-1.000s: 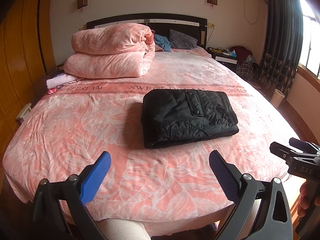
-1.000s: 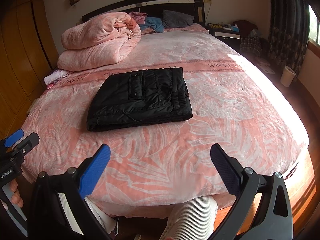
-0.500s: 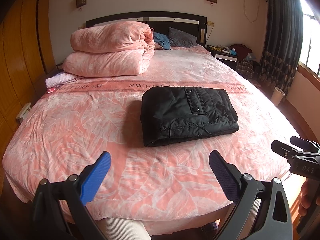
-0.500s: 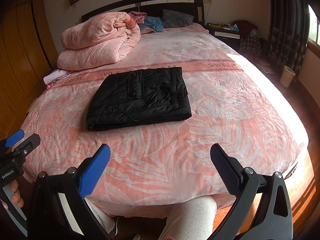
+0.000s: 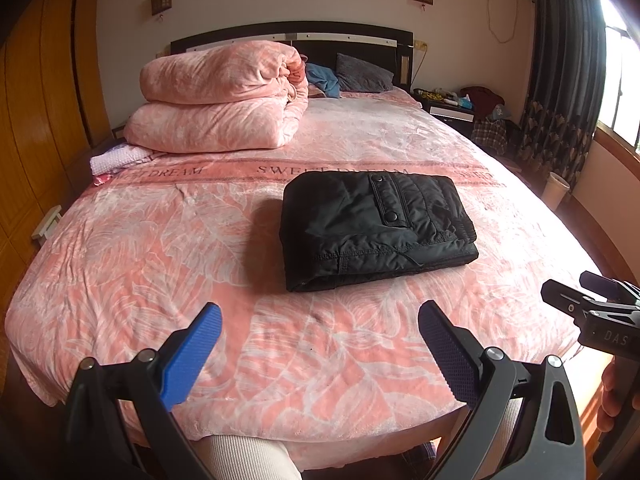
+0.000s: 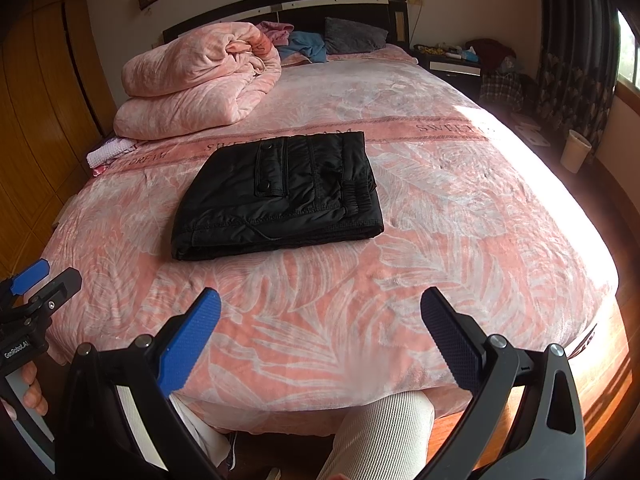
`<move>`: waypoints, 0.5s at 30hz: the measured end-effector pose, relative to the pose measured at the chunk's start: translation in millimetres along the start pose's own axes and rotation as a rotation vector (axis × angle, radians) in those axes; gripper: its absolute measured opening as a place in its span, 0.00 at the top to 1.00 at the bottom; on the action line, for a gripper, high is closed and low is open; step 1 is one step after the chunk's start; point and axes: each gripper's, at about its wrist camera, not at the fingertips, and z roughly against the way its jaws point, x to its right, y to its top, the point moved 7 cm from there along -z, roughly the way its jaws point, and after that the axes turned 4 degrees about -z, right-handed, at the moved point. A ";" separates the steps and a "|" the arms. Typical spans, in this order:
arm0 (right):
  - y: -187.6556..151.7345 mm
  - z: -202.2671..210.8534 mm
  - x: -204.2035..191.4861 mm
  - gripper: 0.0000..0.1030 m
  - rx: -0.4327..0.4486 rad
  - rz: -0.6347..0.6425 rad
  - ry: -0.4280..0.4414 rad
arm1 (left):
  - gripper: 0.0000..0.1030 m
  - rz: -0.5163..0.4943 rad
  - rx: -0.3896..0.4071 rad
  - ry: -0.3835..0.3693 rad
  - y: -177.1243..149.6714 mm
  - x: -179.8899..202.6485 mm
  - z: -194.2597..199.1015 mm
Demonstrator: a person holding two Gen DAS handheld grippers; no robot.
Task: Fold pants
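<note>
Black padded pants (image 5: 372,228) lie folded into a neat rectangle in the middle of the pink bed (image 5: 160,272); they also show in the right wrist view (image 6: 280,196). My left gripper (image 5: 320,336) is open and empty, held back over the bed's near edge, well short of the pants. My right gripper (image 6: 320,328) is open and empty too, also at the near edge. Each gripper shows at the side of the other's view: the right one (image 5: 592,312) and the left one (image 6: 36,292).
A folded pink duvet (image 5: 220,96) is stacked at the bed's far left near the headboard, with pillows (image 5: 360,76) behind. A wooden wardrobe (image 5: 36,120) stands left. A nightstand (image 5: 452,108), curtains and a bin (image 5: 558,188) are right. My legs (image 6: 380,436) are below the bed edge.
Both grippers have stayed open and pulled back slightly from the bed. The folded pants have not moved.
</note>
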 end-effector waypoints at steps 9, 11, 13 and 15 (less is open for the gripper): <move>-2.2 -3.3 2.0 0.03 -0.004 -0.002 0.003 | 0.04 -0.003 0.000 0.001 -0.4 -0.4 -2.1; -1.9 -3.2 1.9 0.03 -0.005 -0.002 0.002 | 0.04 -0.002 -0.001 0.000 0.0 0.0 -1.9; -3.5 -5.5 3.6 0.03 -0.006 -0.004 0.002 | 0.04 0.002 -0.005 -0.001 -0.6 -0.5 -2.8; -5.2 -7.3 5.4 0.03 -0.009 -0.005 0.001 | 0.04 0.007 -0.008 -0.006 -1.5 -0.9 -4.3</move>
